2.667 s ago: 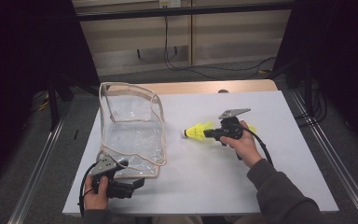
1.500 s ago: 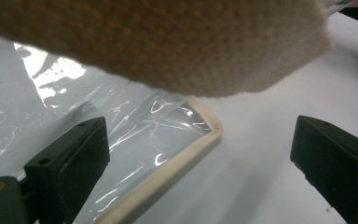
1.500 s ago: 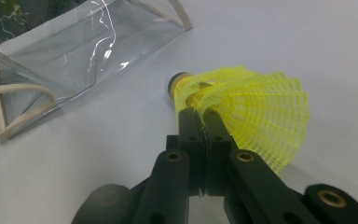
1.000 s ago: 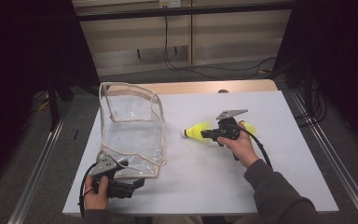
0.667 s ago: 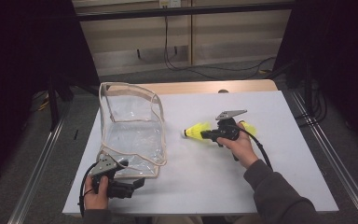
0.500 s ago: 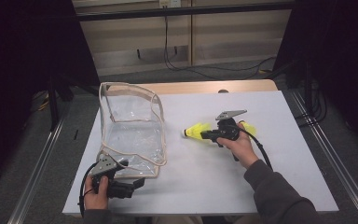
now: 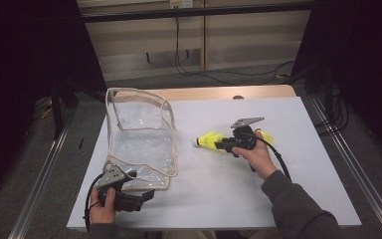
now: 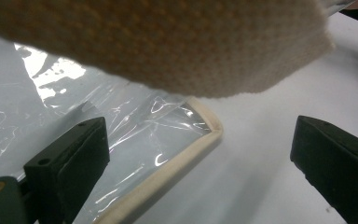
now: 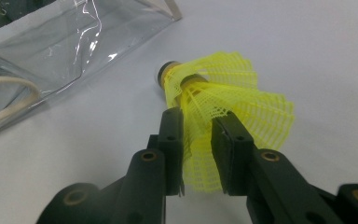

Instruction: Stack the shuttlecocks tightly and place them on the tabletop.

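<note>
— Two claws were out on the white worktop (image 7: 298, 129) when I looked over. What did you catch, biggest thing first?

— A clear plastic pouch (image 7: 140, 141) with cream piping stood open on the left half of the worktop, its near corner right by the left claw (image 7: 146, 195).

— Did that claw have hold of it?

— No. Its jaws were spread wide, with the pouch's trimmed corner (image 8: 205, 135) lying between them, nothing pinched.

— And the other hand?

— The right claw (image 9: 198, 135) was nearly closed, squeezing the yellow mesh skirt of a shuttlecock (image 9: 223, 112). The shuttlecock's white cork tip pointed towards the pouch, just to the right of it and apart from it, near the worktop's middle.
</note>
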The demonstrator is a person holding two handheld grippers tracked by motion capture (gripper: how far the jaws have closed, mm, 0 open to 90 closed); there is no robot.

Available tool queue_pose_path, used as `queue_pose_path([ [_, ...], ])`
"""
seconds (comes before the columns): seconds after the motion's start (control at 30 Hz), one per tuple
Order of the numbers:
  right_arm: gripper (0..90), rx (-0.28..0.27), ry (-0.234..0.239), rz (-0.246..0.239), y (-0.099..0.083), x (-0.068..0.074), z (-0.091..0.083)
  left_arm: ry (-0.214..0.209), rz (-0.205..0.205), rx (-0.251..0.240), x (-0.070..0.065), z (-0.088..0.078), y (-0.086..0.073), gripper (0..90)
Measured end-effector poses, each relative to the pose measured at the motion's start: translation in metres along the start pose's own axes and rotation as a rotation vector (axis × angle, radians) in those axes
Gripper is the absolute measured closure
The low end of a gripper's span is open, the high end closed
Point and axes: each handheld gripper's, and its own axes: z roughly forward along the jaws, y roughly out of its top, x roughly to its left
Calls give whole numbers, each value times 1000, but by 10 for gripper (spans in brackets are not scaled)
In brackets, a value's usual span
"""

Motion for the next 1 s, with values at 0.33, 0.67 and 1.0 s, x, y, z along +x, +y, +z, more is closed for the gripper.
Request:
queue_pose_path([
  [0.33,612,8,-25,-5,0,-1,-6,2,0,3,0,0,0,44],
  [0.67,473,9,-60,-11,-2,-1,-20,1,0,1,-1,0,0,43],
  [1.0,375,8,-71,-28,-3,3,-33,3,0,1,-1,0,0,43],
])
